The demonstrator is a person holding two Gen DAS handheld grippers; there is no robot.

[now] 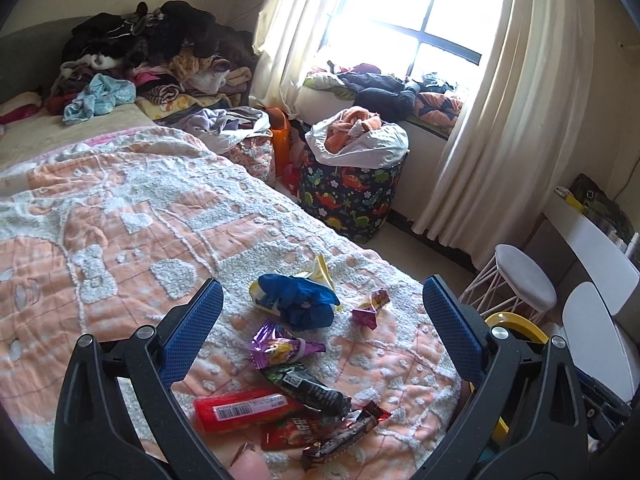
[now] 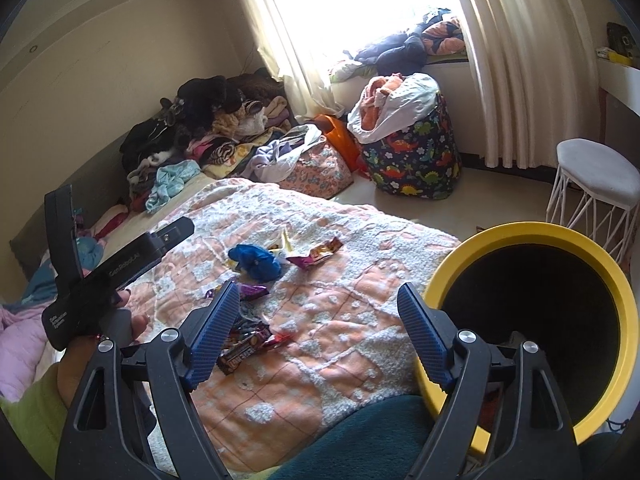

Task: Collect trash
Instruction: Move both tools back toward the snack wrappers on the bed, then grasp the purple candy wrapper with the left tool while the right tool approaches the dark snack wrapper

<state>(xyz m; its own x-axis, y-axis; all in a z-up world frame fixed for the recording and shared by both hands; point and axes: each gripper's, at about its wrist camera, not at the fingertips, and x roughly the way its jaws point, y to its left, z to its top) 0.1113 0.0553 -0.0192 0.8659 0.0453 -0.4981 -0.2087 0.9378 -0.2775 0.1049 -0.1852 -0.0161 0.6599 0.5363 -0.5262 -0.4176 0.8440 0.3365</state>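
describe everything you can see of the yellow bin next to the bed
The bin is a round container with a thick, bright yellow rim that looks like plastic. Its inside is dark, and the bottom cannot be made out. The right wrist view shows its mouth tipped toward the camera. It sits by the bed's corner, beside the orange and white blanket, with a white stool behind it. The right gripper has one of its fingers overlapping the rim in the picture; contact cannot be told. The left wrist view shows only an arc of rim.

Dinosaur-print basket [image 1: 352,196] is sitting under the window [image 1: 404,4]; clothes pile [image 1: 156,56] lying left of it, white stool [image 1: 520,280] standing right.
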